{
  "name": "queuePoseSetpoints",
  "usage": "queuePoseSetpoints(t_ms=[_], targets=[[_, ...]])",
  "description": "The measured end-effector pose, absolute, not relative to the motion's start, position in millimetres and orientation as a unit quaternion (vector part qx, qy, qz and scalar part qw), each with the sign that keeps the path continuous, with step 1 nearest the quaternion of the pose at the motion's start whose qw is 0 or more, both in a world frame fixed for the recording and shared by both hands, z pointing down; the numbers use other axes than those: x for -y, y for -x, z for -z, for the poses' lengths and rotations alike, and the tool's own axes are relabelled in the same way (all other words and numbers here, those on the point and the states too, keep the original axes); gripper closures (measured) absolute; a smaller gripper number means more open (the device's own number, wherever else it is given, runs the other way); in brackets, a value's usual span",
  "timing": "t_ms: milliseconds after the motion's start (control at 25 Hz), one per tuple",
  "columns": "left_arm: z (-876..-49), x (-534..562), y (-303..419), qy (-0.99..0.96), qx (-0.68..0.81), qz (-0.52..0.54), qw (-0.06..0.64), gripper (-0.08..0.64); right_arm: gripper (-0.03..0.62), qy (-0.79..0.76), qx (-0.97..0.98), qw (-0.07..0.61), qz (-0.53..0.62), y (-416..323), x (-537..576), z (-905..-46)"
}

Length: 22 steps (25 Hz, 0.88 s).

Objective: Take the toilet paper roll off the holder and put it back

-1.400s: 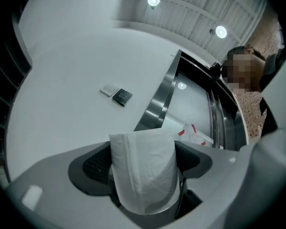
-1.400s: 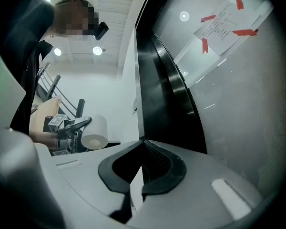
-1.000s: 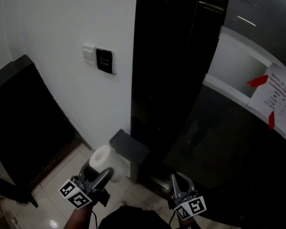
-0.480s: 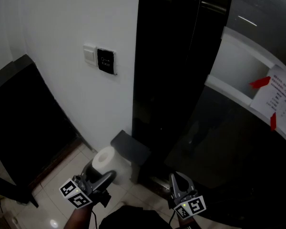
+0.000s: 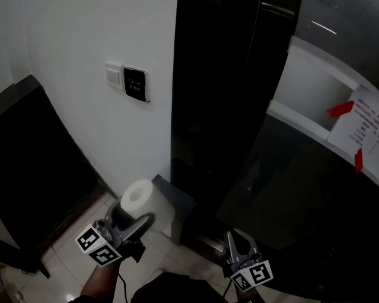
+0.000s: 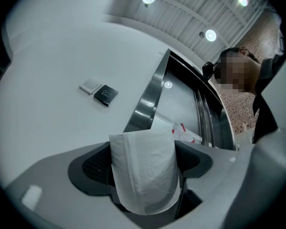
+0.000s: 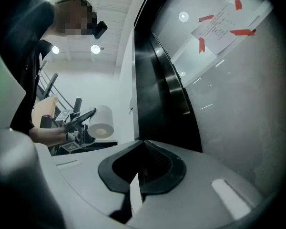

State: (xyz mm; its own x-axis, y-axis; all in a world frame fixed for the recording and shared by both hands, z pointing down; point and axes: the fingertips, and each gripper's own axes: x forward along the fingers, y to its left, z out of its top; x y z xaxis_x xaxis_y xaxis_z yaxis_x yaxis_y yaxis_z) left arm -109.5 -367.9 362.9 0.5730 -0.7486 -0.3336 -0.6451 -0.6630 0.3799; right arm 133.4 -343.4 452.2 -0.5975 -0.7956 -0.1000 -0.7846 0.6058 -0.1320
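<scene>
A white toilet paper roll (image 5: 138,197) is clamped in my left gripper (image 5: 134,216), held just left of the dark grey holder box (image 5: 175,199) low on the wall. In the left gripper view the roll (image 6: 145,171) fills the gap between both dark pads (image 6: 93,163), its side wall facing the camera. My right gripper (image 5: 235,237) hangs lower right, apart from the holder, jaws together. In the right gripper view its pads (image 7: 155,163) meet, with a thin white sliver at the seam; the roll (image 7: 101,122) shows far to the left.
A white switch plate (image 5: 115,76) and a black card panel (image 5: 135,84) sit on the white wall. A glossy black column (image 5: 215,106) rises right of the holder. A taped paper notice (image 5: 366,131) is at far right. Pale floor tiles (image 5: 69,245) lie below.
My left gripper has lifted the roll a little up and away from the holder. The right gripper stays where it was.
</scene>
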Motion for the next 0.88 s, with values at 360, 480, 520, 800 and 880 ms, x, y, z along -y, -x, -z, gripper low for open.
queuePoseSetpoints(t_ms=[360, 480, 520, 800, 880], targets=[[-361.0, 418.5, 100.8, -0.861, 0.473, 0.172, 0.075, 0.146, 0.578, 0.465, -0.881, 0.074, 0.034, -150.1, 343.2, -451.5], [-367.9, 429.5, 91.4, -0.863, 0.482, 0.142, 0.05, 0.146, 0.578, 0.473, -0.877, 0.073, 0.033, -156.0, 342.8, -452.3], [-370.3, 431.9, 87.5, -0.865, 0.483, 0.129, 0.036, 0.145, 0.578, 0.477, -0.875, 0.073, 0.032, -158.9, 343.0, -452.5], [-392.4, 441.2, 61.1, -0.872, 0.485, 0.044, -0.039, 0.144, 0.578, 0.497, -0.864, 0.074, 0.029, -171.2, 342.4, -452.7], [-398.1, 443.8, 54.6, -0.871, 0.487, 0.027, -0.054, 0.144, 0.578, 0.503, -0.86, 0.075, 0.029, -174.9, 343.0, -453.3]])
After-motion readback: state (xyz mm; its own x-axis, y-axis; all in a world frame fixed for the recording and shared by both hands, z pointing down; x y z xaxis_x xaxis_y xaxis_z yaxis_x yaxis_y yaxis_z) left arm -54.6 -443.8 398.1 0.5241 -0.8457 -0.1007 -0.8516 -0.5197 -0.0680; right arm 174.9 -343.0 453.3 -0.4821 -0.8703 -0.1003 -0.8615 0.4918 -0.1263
